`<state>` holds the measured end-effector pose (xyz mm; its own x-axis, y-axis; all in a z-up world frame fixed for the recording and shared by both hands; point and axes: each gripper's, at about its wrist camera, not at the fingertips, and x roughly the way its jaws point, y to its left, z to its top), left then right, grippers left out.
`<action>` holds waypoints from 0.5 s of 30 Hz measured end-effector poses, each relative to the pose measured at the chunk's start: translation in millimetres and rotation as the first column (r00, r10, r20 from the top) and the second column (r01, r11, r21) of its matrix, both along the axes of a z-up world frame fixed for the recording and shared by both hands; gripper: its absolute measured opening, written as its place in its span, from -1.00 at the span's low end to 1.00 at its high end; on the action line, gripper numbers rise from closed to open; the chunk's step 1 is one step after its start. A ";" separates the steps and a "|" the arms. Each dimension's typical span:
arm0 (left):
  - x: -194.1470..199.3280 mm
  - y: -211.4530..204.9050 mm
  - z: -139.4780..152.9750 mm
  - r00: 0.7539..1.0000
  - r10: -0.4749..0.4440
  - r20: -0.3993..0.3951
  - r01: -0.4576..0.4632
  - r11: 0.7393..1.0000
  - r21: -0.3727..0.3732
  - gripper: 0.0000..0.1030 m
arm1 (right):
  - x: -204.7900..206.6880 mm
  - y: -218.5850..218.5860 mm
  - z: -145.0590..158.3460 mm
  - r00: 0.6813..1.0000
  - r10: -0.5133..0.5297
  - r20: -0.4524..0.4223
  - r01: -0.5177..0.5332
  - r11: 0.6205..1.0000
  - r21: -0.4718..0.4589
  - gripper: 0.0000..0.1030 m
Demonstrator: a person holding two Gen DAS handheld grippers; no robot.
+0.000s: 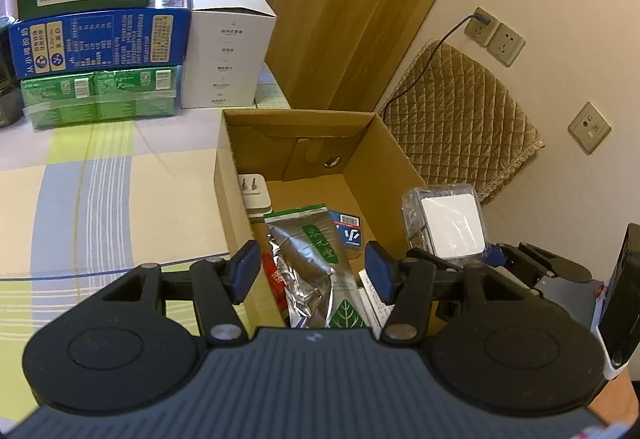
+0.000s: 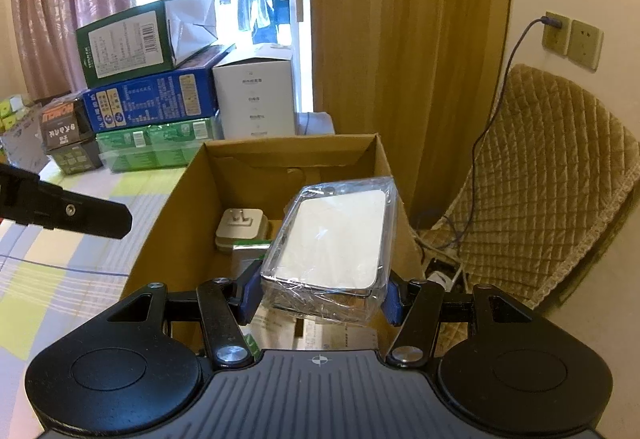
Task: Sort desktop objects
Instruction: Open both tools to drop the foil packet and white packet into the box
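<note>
Clear slick film wraps the flat white packet (image 2: 332,247) — probably light and stiff, best pinched at its side edges, as the right gripper (image 2: 320,293) does above the cardboard box (image 2: 168,239); left gripper (image 1: 312,271) gapes empty

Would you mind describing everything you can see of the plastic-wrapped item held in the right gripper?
The plastic-wrapped item is a flat, boxy thing with a white, round-cornered top face and a clear or metallic-looking rim, sealed in crinkled transparent film. The right gripper clamps it at its near end, one blue pad on each side. It is tilted, far end raised, and hangs above the open cardboard box, touching nothing else visible. The left wrist view shows it over the box's right wall.
</note>
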<state>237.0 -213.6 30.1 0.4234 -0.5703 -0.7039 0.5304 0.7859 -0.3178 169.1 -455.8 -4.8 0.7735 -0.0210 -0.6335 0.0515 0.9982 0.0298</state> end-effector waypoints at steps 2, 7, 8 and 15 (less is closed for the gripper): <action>-1.0 2.9 0.4 1.000 0.004 0.003 -0.004 1.000 0.003 0.03 | 0.6 2.2 0.9 1.000 0.004 0.001 -0.004 1.000 0.001 0.07; -3.3 9.3 1.0 1.000 0.010 0.010 -0.010 1.000 0.005 0.19 | 6.7 7.7 2.6 1.000 0.025 -0.003 -0.025 1.000 0.017 0.07; -3.8 10.6 1.1 1.000 0.014 0.013 -0.014 1.000 0.006 0.24 | 8.6 8.5 2.6 0.999 0.037 -0.002 -0.037 0.999 0.029 0.07; -12.3 27.7 -2.0 0.999 0.040 0.029 -0.041 0.999 0.022 0.78 | 0.5 4.2 7.1 0.999 0.020 0.038 -0.023 0.996 0.087 0.71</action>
